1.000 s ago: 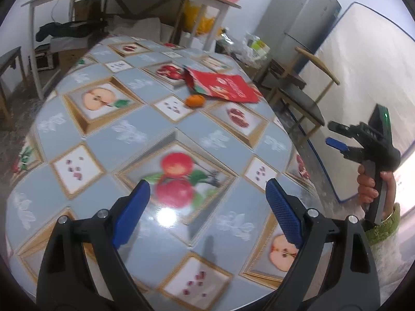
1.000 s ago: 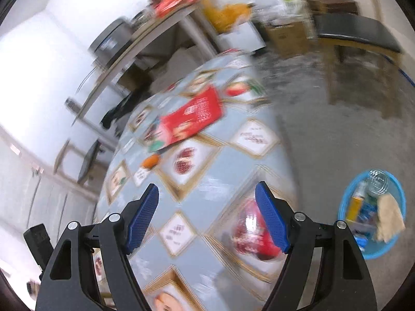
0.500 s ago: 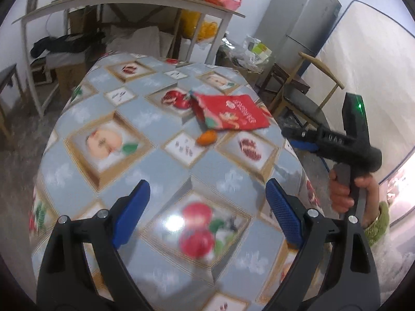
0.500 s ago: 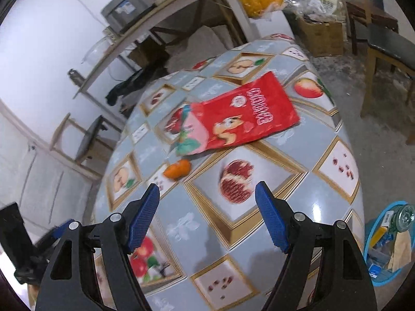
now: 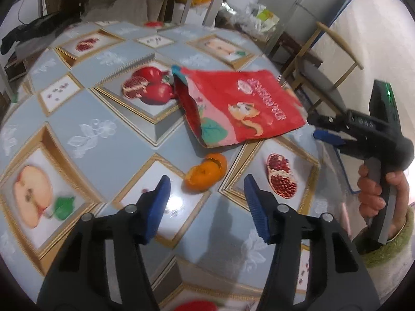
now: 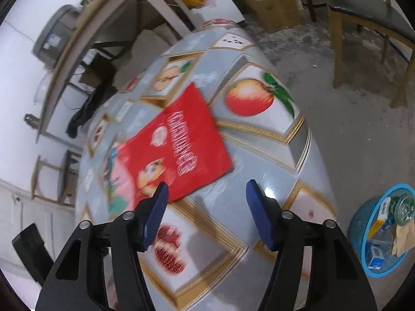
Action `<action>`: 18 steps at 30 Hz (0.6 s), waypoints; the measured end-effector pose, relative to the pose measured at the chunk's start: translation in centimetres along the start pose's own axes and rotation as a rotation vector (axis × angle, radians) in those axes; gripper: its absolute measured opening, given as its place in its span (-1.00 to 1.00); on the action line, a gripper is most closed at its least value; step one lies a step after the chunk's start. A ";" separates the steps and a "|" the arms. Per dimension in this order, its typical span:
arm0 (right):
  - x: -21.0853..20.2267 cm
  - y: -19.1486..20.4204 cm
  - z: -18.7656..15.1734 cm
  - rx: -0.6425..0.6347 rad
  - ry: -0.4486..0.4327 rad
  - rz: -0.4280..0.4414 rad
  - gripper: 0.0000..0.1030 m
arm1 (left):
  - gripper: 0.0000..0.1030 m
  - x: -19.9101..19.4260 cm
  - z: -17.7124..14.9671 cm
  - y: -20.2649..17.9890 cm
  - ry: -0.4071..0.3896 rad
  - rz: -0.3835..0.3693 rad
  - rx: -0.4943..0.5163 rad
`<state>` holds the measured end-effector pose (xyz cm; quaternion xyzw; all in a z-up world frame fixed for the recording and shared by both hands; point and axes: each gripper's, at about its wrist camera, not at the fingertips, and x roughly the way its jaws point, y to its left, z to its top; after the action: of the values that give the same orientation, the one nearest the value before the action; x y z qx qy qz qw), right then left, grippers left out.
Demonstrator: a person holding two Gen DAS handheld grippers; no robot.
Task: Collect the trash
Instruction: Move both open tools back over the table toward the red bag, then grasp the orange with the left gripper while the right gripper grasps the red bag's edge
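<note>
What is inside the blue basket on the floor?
The blue basket holds packaging, crumpled paper and a round glass or foil item; anything beneath those is covered.

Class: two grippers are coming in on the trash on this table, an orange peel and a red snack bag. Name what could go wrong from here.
1. The orange peel is low and curled; the left gripper, whose fingers have just been closing with nothing between them, could push it along the glossy tablecloth.
2. The red snack bag lies flat, so the right gripper, also just closing and empty, may slide over it.
3. The bag reaches the table's edge and could fall off.
</note>
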<state>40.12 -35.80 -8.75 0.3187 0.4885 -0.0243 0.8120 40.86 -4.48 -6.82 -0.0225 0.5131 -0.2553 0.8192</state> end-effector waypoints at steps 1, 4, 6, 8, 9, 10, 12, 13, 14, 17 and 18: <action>0.5 0.0 0.3 -0.005 -0.004 -0.006 0.09 | 0.00 0.6 0.1 -0.3 0.009 0.004 0.012; 1.5 0.8 1.1 -0.047 -0.022 -0.033 0.05 | -0.09 1.8 0.2 -1.1 0.015 0.050 0.060; 2.1 1.3 1.3 -0.067 -0.021 -0.031 -0.04 | -0.18 2.1 0.2 -1.4 0.009 0.076 0.085; 2.8 1.8 1.3 -0.092 -0.023 -0.041 -0.13 | -0.28 2.3 0.3 -1.9 0.002 0.116 0.114; 2.9 2.1 1.3 -0.104 -0.024 -0.048 -0.22 | -0.31 2.5 0.3 -2.2 -0.001 0.132 0.126; 3.0 2.4 1.2 -0.120 -0.026 -0.060 -0.28 | -0.33 2.5 0.3 -2.4 -0.003 0.137 0.134; 3.3 3.1 1.0 -0.149 -0.030 -0.088 -0.42 | -0.42 2.5 0.1 -2.9 -0.008 0.144 0.154; 3.4 3.2 0.9 -0.155 -0.030 -0.099 -0.55 | -0.43 2.5 0.0 -3.1 -0.012 0.154 0.162; 3.4 3.3 0.8 -0.160 -0.030 -0.116 -0.60 | -0.47 2.4 -0.1 -3.2 -0.018 0.163 0.171; 3.5 3.6 0.6 -0.181 -0.023 -0.153 -0.85 | -0.59 2.0 -0.3 -3.7 -0.033 0.184 0.200; 3.4 3.7 0.5 -0.188 -0.020 -0.158 -0.89 | -0.64 1.8 -0.4 -3.7 -0.036 0.182 0.202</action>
<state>43.56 -32.19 -9.57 0.2013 0.5040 -0.0455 0.8387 39.63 -8.44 -7.43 0.1022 0.4700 -0.2298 0.8460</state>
